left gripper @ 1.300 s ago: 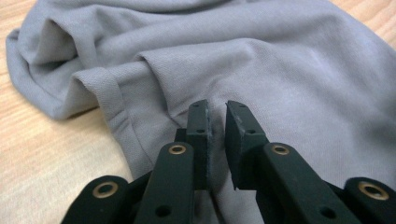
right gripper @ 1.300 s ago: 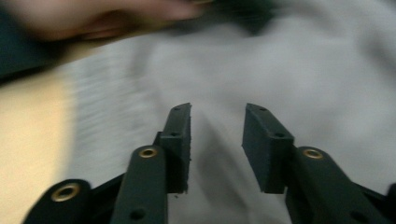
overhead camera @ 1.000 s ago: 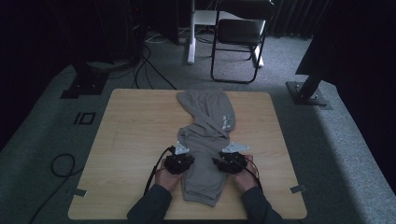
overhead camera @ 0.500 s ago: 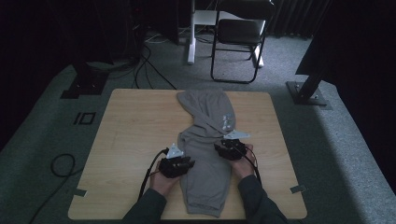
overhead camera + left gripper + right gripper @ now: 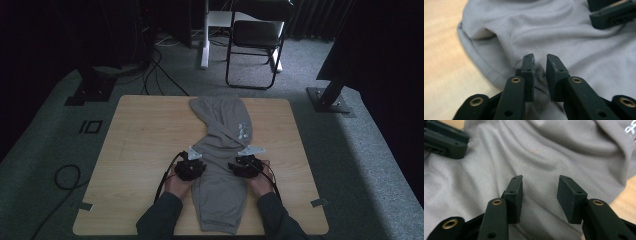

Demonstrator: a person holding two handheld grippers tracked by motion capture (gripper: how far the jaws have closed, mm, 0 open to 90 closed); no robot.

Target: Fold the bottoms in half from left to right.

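Note:
A grey garment [image 5: 222, 130] lies lengthwise down the middle of the wooden table [image 5: 145, 140], with a small white print [image 5: 243, 129] near its right edge. My left gripper [image 5: 191, 168] sits at the garment's left edge, and in the left gripper view [image 5: 540, 58] its jaws stand nearly together, pinching a fold of the grey cloth [image 5: 506, 37]. My right gripper [image 5: 245, 165] rests on the garment's right side. In the right gripper view [image 5: 540, 181] the jaws stand wide apart over the wrinkled cloth [image 5: 549, 152], holding nothing. Each gripper view shows the other gripper farther off.
Bare wood lies to both sides of the garment. A folding chair [image 5: 255, 35] stands on the carpet beyond the table's far edge. Stand bases [image 5: 330, 100] sit at the far corners, and cables [image 5: 65, 175] loop on the floor at the left.
The right gripper went up the garment's right side, then came back level with the left one. The garment's near end now lies closer to the table's front edge.

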